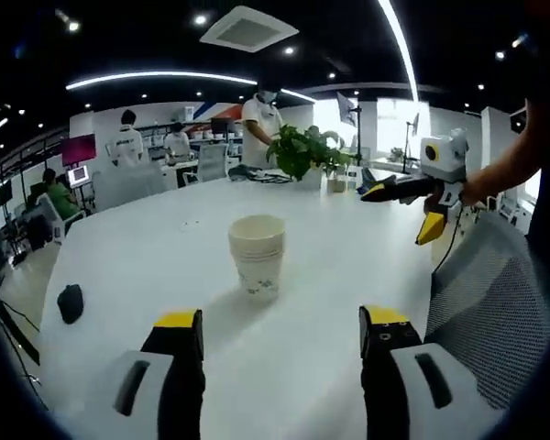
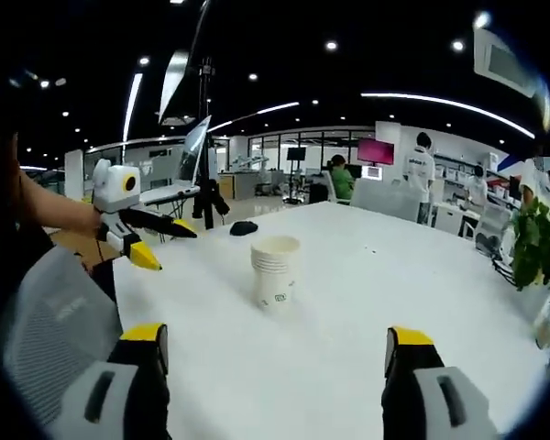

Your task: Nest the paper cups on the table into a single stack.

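A stack of nested white paper cups (image 1: pixel 257 254) stands upright on the white table (image 1: pixel 147 266), ahead of my left gripper (image 1: pixel 281 332), which is open and holds nothing. In the right gripper view the same cup stack (image 2: pixel 275 271) stands beyond my right gripper (image 2: pixel 277 346), also open with nothing between its yellow-tipped jaws. The right gripper (image 1: pixel 422 197) appears at the right of the left gripper view, held by a person's hand, well clear of the cups. The left gripper (image 2: pixel 142 234) comes in from the left of the right gripper view.
A small black object (image 1: pixel 70 302) lies on the table to the left. A potted green plant (image 1: pixel 302 151) stands at the far side. A grey mesh chair back (image 1: pixel 495 284) is at the table's near right edge. People stand and sit in the office behind.
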Demonstrator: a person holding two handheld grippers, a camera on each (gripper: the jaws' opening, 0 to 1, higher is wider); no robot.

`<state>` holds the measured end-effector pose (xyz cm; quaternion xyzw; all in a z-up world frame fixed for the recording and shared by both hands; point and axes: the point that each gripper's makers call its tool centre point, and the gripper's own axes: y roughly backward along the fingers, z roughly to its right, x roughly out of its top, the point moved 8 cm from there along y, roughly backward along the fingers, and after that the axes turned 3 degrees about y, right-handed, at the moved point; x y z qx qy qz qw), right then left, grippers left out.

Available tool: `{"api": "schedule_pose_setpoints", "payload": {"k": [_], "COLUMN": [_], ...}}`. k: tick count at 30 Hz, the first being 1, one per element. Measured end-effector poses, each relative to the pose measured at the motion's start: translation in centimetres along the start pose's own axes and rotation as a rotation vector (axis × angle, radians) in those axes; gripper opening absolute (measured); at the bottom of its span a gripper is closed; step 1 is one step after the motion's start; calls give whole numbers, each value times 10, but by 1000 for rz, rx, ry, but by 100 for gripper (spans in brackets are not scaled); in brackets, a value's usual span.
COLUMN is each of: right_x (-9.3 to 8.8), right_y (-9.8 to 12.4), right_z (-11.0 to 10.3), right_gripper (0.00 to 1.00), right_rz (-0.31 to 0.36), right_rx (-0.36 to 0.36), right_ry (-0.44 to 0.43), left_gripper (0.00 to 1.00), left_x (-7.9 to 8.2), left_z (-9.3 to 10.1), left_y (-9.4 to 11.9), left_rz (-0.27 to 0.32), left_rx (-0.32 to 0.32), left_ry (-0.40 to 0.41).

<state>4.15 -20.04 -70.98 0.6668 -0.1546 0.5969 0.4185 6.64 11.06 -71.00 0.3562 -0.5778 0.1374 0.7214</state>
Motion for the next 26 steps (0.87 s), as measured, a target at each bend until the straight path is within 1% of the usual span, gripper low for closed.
{"api": "schedule_pose_setpoints", "payload": {"k": [4,9,13,17,19,23,26], "right_x": [-6,-15,-24,-28,-29,-32,-32], "right_y": [12,27,34,38,39,40,40], "right_z": [-7,-12,-15,-14,-13,-13,-13], "right_gripper": [100,100,100,100,100,100,100], "right_rz": [-6,-15,-20,-17,-14,-19,-21], "right_rx": [-15,-26,-36,-53,-62,-65,-70], "right_ry": [-6,-5,-25,-45,-41,-37,-29], "left_gripper": [76,81,86,91,93,99,99], "left_x": [-7,-14,-20,-25,-27,-23,-24], "left_z": [11,16,18,20,21,21,22], "left_y": [13,27,34,40,41,41,40], "left_rz": [-3,3,24,42,46,71,64], "left_rx": [22,60,91,107,112,128,123], "left_ry": [-5,-14,12,52,58,55,69]}}
